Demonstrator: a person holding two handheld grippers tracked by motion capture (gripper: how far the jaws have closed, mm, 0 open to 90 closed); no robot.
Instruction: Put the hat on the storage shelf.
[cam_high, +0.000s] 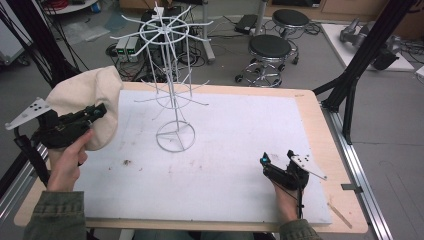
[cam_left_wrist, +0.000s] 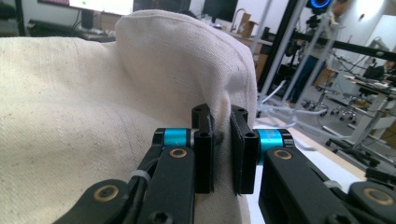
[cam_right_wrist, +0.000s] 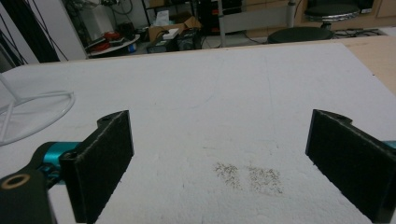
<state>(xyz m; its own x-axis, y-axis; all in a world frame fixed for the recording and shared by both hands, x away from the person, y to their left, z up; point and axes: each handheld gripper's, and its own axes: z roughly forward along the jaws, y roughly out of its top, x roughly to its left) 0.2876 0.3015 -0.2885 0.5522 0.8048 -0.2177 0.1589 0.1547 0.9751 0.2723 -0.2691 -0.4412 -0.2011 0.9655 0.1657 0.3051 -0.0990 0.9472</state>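
Left gripper view: jaws pinch cream cap.

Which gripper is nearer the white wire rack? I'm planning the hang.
Left. The left gripper, shut on the cream cap, is beside the white wire rack; the right gripper rests open at the table's near right.

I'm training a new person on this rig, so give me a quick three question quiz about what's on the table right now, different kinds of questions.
1. True or false: the left tool is closed on the cream cloth hat.
2. Multiple choice: the right tool is A) holding the hat, B) open with nothing between its jaws, above the white board, C) gripping the white wire rack.
3. Short answer: where does the rack's ring base stand relative to the hat?

Key
1. True.
2. B.
3. To the hat's right in the high view, on the white board, standing upright.
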